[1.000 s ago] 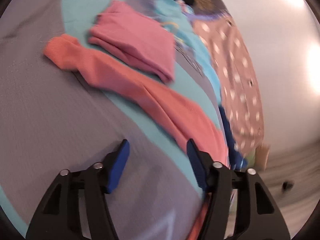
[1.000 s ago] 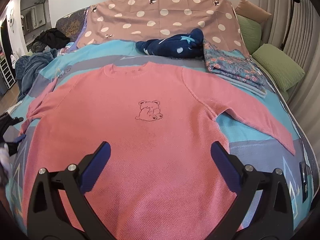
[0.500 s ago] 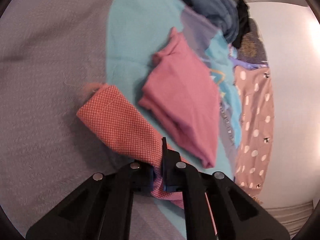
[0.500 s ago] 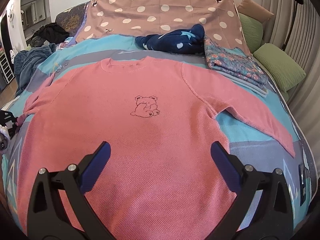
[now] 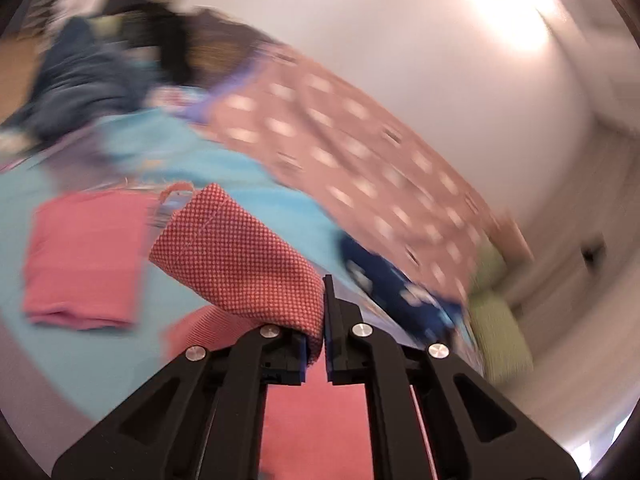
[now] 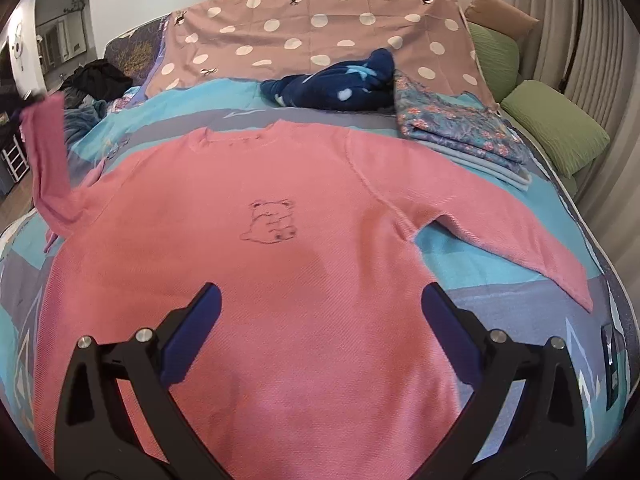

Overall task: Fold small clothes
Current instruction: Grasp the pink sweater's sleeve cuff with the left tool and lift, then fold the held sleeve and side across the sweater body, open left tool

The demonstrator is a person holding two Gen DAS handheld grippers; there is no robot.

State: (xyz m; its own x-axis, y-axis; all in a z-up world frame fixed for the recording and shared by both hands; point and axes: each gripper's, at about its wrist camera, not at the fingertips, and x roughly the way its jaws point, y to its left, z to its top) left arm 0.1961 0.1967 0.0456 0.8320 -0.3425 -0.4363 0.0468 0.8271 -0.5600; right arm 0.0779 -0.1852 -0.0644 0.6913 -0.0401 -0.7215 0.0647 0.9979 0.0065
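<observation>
Your left gripper pinches the pink sweater's lifted left sleeve; right gripper gapes empty. Lay cuff across bear print, w/o dragging.

The bed is seen from just above its near end in the right wrist view, looking down and forward over the flat pink knitted sweater with a bear drawing toward the brown spotted cloth at the head. In the left wrist view, things are seen from very close, tilted and blurred. The sweater's lifted sleeve and the spotted cloth are seen in both views.
</observation>
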